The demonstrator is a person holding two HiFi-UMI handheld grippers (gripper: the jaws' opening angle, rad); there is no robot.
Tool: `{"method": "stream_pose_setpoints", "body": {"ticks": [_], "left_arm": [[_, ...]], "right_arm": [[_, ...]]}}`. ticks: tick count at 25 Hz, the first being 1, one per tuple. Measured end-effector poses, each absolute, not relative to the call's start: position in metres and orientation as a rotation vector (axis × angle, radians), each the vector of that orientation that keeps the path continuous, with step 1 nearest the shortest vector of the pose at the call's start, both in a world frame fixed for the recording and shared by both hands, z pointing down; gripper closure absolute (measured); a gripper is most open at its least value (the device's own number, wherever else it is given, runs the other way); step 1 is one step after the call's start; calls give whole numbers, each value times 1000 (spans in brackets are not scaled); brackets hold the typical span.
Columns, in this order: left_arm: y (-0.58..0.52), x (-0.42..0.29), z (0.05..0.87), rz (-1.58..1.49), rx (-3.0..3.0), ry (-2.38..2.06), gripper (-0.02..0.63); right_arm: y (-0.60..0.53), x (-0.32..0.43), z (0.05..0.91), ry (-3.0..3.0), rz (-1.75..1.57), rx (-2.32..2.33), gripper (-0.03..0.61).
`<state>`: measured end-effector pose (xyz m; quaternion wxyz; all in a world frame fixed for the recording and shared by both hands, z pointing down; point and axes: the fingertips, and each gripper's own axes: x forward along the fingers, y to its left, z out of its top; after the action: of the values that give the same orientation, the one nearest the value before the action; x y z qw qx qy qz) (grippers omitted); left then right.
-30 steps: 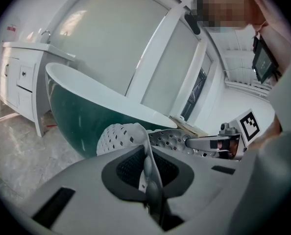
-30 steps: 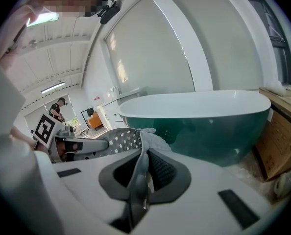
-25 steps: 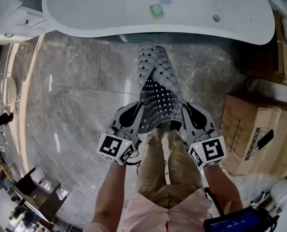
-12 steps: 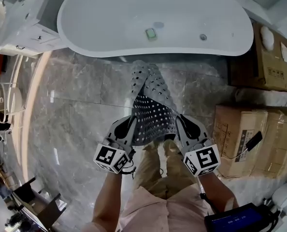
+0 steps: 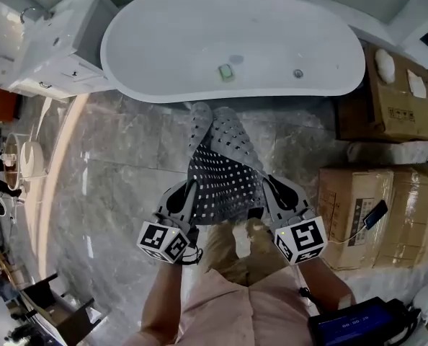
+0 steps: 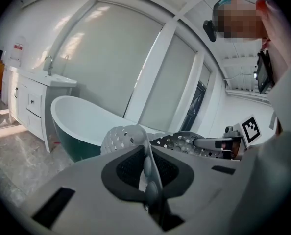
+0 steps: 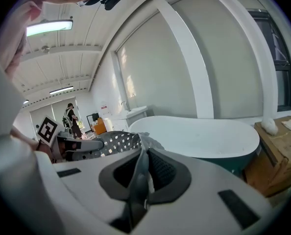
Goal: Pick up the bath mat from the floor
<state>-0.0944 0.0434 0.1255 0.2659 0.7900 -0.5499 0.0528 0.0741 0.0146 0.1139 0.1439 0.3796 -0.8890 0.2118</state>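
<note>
Spotter: Marble under everything: the grey floor (image 5: 106, 186) fills most of our head view. What stands on it?

Checker: We count 1 white bathtub (image 5: 163, 34) along the far side and 1 white vanity (image 5: 59, 45) off its left end. Cardboard boxes (image 5: 358, 207) are stacked at our right.

Spotter: And the bath mat (image 5: 225, 168)?

Checker: We have its near edge lifted, spread between our 2 grippers above our legs. The grey perforated sheet hangs away from us toward the tub and bunches into folds at its far end. We cannot tell whether that end touches the floor.

Spotter: Our left gripper (image 6: 148, 168)?

Checker: Its jaws are pinched tight on the mat's edge — we see the bumpy rim sandwiched between the dark pads.

Spotter: Our right gripper (image 7: 138, 177)?

Checker: It is the same there, with the jaws clamped on the thin edge at the mat's other near corner.

Spotter: Anything smaller?

Checker: 1 little green item (image 5: 226, 71) lies on the tub's bottom — and the drain (image 5: 297, 73) sits well to its right.
</note>
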Motion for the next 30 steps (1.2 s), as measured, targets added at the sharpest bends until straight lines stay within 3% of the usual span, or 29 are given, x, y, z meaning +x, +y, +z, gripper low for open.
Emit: {"method": "stream_pose_setpoints", "body": {"ticks": [16, 30], "left_arm": [[48, -194, 68, 166, 2193, -1503, 578], [48, -244, 28, 153, 2189, -1621, 578]], "right_arm": [[12, 56, 53, -2508, 572, 1316, 549], [1, 90, 16, -2468, 504, 1492, 549]]}}
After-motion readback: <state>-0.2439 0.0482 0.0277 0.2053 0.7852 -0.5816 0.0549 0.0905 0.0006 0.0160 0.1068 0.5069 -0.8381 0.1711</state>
